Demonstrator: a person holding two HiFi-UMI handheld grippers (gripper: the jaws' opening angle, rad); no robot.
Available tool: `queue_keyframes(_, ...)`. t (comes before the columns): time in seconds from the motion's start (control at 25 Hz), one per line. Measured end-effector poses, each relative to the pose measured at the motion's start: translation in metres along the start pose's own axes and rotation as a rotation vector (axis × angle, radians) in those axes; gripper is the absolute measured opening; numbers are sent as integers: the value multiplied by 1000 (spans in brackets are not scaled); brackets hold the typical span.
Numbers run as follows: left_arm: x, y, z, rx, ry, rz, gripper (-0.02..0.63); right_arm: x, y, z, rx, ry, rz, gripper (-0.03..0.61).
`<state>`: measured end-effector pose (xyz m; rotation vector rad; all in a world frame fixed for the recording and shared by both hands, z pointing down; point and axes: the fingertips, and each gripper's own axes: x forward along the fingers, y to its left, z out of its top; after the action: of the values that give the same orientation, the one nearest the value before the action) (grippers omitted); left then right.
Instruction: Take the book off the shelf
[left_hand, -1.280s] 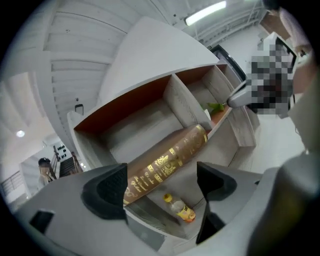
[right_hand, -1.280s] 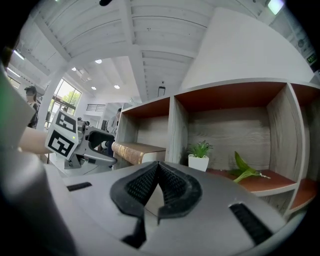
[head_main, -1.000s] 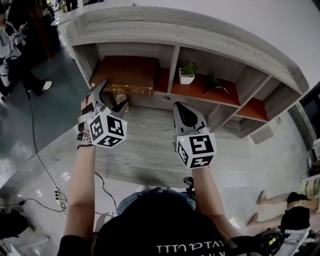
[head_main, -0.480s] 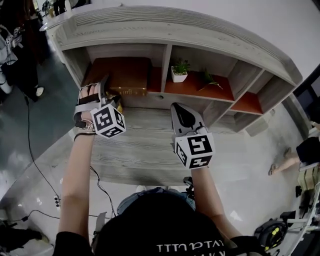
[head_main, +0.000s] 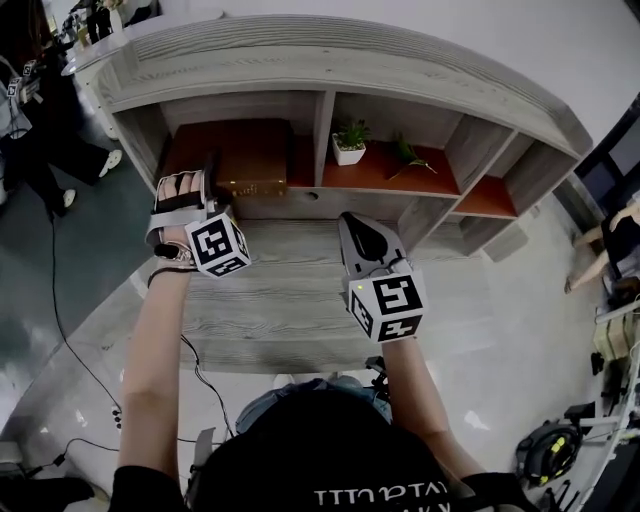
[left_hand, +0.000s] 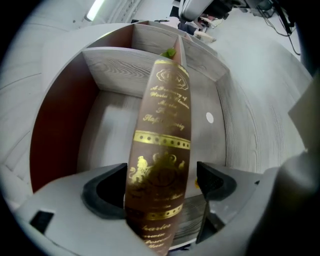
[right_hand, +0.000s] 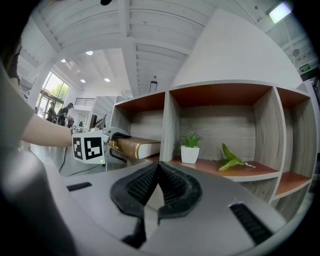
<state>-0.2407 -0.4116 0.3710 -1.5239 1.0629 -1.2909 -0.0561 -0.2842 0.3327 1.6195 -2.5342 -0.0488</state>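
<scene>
While the right tongs (head_main: 366, 236) hover with their jaws pressed together and nothing between them, the left tongs (left_hand: 161, 181) clasp the thick brown book with gold lettering (left_hand: 162, 125) at its spine, one jaw on each cover. The book lies flat and reaches straight ahead of the left tongs into the leftmost compartment of the grey wooden shelf unit (head_main: 330, 68). Ahead of the right tongs, in the next compartment, stands a small green plant in a white pot (head_main: 349, 145).
</scene>
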Motion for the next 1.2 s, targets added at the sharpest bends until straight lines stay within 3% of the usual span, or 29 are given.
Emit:
queue_keyframes(0.64,-25,2,2,32,-102,69,366,-18,37,-16,18,35,-51,14)
queue_keyframes(0.96,-47,0,3,24,-101,93,309,-31,45,-13,26,24,-44,14)
queue_keyframes(1.2,-59,-5,4,25,-99,89,305,-43,48,-13,31,16,-43,14)
